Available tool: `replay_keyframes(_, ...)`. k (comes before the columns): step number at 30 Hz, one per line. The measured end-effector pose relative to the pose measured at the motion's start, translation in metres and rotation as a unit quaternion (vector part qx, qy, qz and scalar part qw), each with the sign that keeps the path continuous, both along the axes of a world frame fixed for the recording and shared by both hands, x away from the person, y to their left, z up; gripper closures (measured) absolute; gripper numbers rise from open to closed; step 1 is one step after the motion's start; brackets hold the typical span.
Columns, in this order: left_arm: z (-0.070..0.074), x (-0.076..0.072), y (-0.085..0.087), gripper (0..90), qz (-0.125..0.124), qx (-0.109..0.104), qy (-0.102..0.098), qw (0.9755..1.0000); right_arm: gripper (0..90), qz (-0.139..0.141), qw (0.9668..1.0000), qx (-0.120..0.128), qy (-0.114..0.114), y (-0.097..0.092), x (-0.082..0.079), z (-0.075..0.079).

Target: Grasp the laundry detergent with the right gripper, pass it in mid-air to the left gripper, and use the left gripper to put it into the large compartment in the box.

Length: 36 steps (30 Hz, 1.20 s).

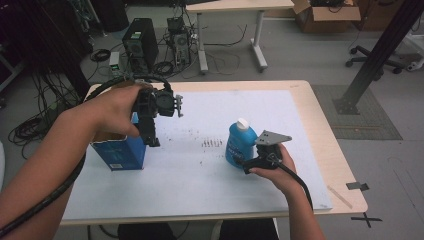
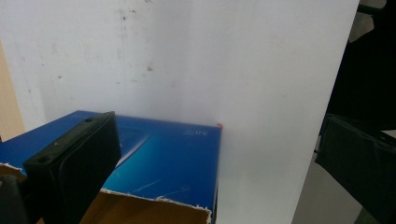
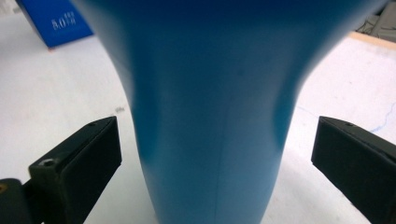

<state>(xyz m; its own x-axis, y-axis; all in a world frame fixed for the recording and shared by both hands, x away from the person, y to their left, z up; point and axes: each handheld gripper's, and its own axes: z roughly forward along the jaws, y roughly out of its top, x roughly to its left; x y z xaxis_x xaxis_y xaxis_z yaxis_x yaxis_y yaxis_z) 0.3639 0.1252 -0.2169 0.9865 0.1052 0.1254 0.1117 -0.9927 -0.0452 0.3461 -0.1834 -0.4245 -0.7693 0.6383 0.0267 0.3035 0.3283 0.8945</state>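
Note:
A blue bottle point(image 1: 239, 144) with a white cap point(image 1: 243, 123) stands upright on the white sheet point(image 1: 200, 175), right of the middle. My right gripper point(image 1: 248, 163) is open at its near side. In the right gripper view the bottle's waist point(image 3: 210, 140) sits between the two jaws of my right gripper point(image 3: 215, 163), with a gap on each side. A blue cardboard box point(image 1: 122, 152) with a torn open top stands at the left. My left gripper point(image 1: 152, 142) is held above its right edge, pointing down and open. The left gripper view shows the box point(image 2: 173, 158) below the wide-apart jaws of my left gripper point(image 2: 219, 168).
A patch of dark specks point(image 1: 212, 143) marks the sheet between box and bottle. The wooden table edge point(image 1: 330, 140) runs close on the right. Behind the table are computer towers point(image 1: 140, 45), floor cables, a desk leg point(image 1: 259, 45) and a slanted black post point(image 1: 380, 55).

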Motion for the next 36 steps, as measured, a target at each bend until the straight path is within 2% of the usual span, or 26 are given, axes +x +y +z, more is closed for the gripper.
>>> replay_keyframes(6, -0.0001, -0.0006, 0.0008, 0.1, -0.001, -0.002, -0.002, 1.0000, 5.8, -0.007, 0.9996, 0.016, -0.023, 0.0009, -0.0019, 0.0008)
replay_keyframes(8, 0.0001, -0.0011, 0.0006, 0.2, -0.002, 0.003, -0.002, 1.0000, 7.7, -0.009, 0.9993, 0.022, -0.029, 0.0007, -0.0026, 0.0005)
replay_keyframes(23, -0.0002, -0.0007, 0.0059, 0.2, 0.003, 0.004, -0.004, 1.0000, 14.6, -0.028, 0.9984, 0.032, -0.037, -0.0003, -0.0030, -0.0022)
replay_keyframes(36, 0.0017, -0.0016, 0.0048, 0.2, 0.000, 0.004, -0.005, 1.0000, 23.1, -0.027, 0.9984, 0.027, -0.042, 0.0038, -0.0060, -0.0068)
